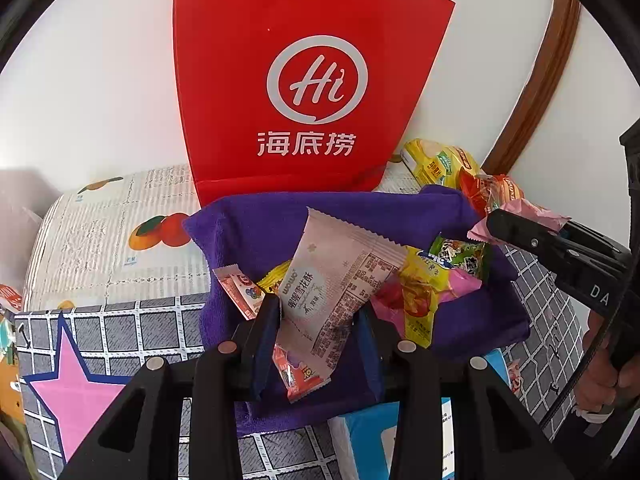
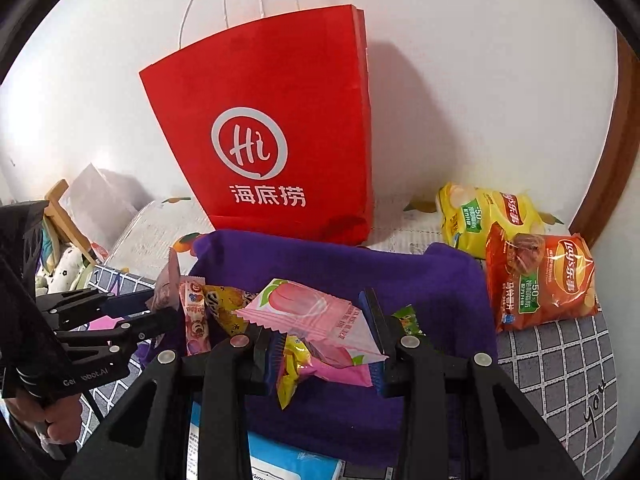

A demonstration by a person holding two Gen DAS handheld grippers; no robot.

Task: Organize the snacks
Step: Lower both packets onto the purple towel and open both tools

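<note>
A red paper bag stands against the wall behind a purple cloth strewn with snack packets. My left gripper is shut on a pale pink packet with Chinese print, held above the cloth. My right gripper is shut on a pink peach packet; it also shows in the left wrist view at the right. The left gripper shows in the right wrist view at the left. The red bag has white cord handles. Small packets lie below on the cloth.
Two Lay's crisp bags, yellow and red, lie at the right by the wall. A blue box sits under the cloth's near edge. The checked bed cover has a pink star. A wooden door frame is at the right.
</note>
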